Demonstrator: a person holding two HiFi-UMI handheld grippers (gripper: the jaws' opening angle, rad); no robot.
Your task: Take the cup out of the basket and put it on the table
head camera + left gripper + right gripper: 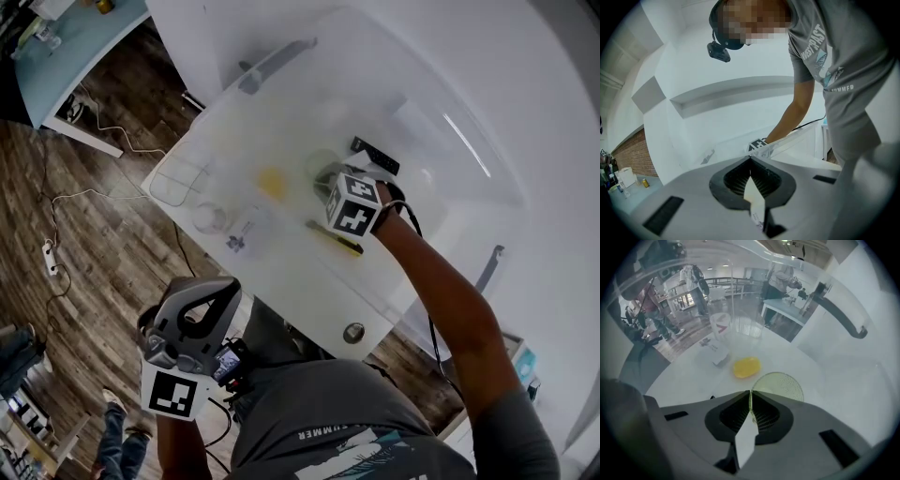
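Observation:
A pale green see-through cup [320, 169] [783, 384] stands inside the clear plastic basket [192, 150], near its middle. My right gripper [325, 185] [750, 396] reaches down into the basket and is shut on the cup's near rim, with the thin wall pinched between its pads. The basket sits on a white table [330, 309]. My left gripper [208, 298] [750, 159] hangs low beside my body, outside the basket, shut with nothing between its jaws.
Also in the basket lie a yellow lump [272, 181] [746, 367], a clear glass [210, 217] [740, 331], a paper label [239, 240], a black bar [375, 156] and a yellow-black pen [337, 241]. Grey handles [277, 61] mark its ends. Cables trail over the wooden floor [103, 234].

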